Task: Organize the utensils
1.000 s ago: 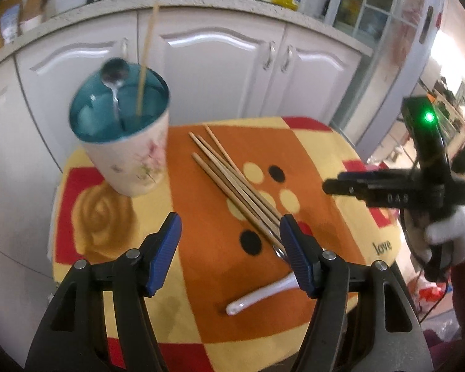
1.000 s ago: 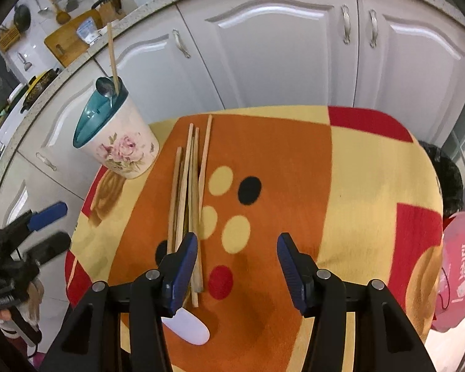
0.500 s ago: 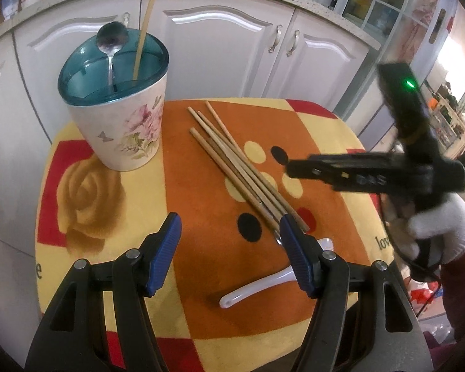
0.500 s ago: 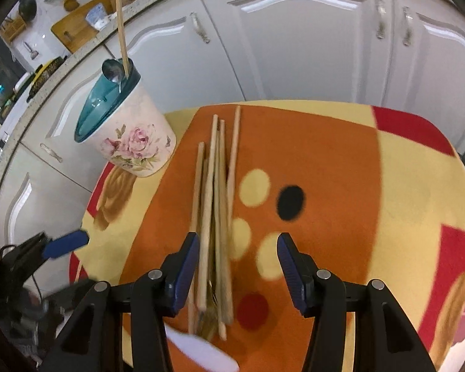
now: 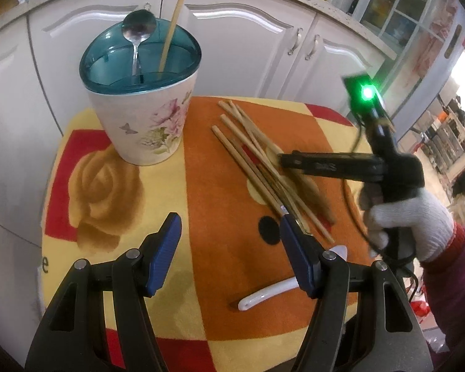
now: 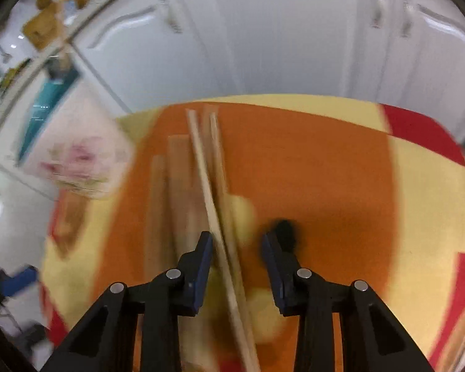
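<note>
A floral utensil holder point(image 5: 145, 124) with a teal lid stands at the back left of the cloth; a metal spoon point(image 5: 138, 28) and one chopstick point(image 5: 176, 15) stick out of it. Several wooden chopsticks point(image 5: 248, 155) lie in a loose bundle on the orange patch, and a white ceramic spoon point(image 5: 266, 291) lies near the front. My left gripper point(image 5: 229, 245) hangs open above the cloth with nothing between its fingers. My right gripper point(image 6: 237, 248) is low over the bundle with its jaws closing. One chopstick point(image 6: 214, 214) runs between them, close to the left pad, unpinched. This view is blurred.
The table carries a yellow, orange and red cloth point(image 5: 108, 217). White cabinet doors point(image 5: 248, 46) stand just behind it. A gloved hand point(image 5: 409, 220) holds the right gripper at the table's right edge. The left gripper's blue pad point(image 6: 15, 282) shows at the lower left.
My right gripper has moved left and down onto the chopstick bundle, and its jaws have narrowed around a chopstick. My left gripper has sunk a little toward the cloth, still open.
</note>
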The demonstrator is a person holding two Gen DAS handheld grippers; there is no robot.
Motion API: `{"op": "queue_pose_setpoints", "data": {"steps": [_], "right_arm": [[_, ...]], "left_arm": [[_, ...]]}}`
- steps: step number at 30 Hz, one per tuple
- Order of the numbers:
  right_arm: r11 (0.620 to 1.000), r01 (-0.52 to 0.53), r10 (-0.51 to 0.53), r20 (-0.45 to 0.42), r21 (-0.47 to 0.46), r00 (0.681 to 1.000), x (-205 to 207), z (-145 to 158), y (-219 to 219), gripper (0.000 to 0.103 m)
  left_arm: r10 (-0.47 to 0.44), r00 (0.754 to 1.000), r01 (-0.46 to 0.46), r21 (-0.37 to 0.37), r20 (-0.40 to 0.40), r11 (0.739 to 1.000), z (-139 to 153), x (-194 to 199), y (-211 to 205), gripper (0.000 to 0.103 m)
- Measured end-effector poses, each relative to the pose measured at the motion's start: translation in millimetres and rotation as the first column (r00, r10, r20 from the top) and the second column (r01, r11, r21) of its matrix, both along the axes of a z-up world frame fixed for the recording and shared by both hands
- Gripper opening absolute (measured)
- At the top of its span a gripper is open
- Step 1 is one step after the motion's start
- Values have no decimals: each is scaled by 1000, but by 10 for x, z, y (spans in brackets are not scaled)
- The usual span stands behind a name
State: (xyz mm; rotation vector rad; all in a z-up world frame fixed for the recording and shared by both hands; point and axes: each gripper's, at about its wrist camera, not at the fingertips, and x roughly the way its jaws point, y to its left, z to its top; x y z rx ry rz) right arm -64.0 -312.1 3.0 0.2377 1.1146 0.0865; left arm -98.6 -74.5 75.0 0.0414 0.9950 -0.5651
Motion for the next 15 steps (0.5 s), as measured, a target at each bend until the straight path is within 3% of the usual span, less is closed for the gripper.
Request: {"op": "queue_pose_setpoints", "data": {"steps": [4,8,10,15], "right_arm": [[995,96,-96,-14,22,995,-154,22,-403,30],[992,109,-108,-20,61,994,-280,36,-574,33],[994,85,-85,-6,64,996,-314,116,-534,35],[991,-89,84,50,102,995,-306,282,-125,35]], "left_arm": [[8,1000,-8,-10,-11,1000,0,52,-23,66],[10,1000,-10,-17,-11,1000,-11,70,-65,66],[5,1000,-5,-16,-16,1000,-22,76,-94,66],[4,1000,-5,-9,-15,1000,-28,87,-129,66]]}}
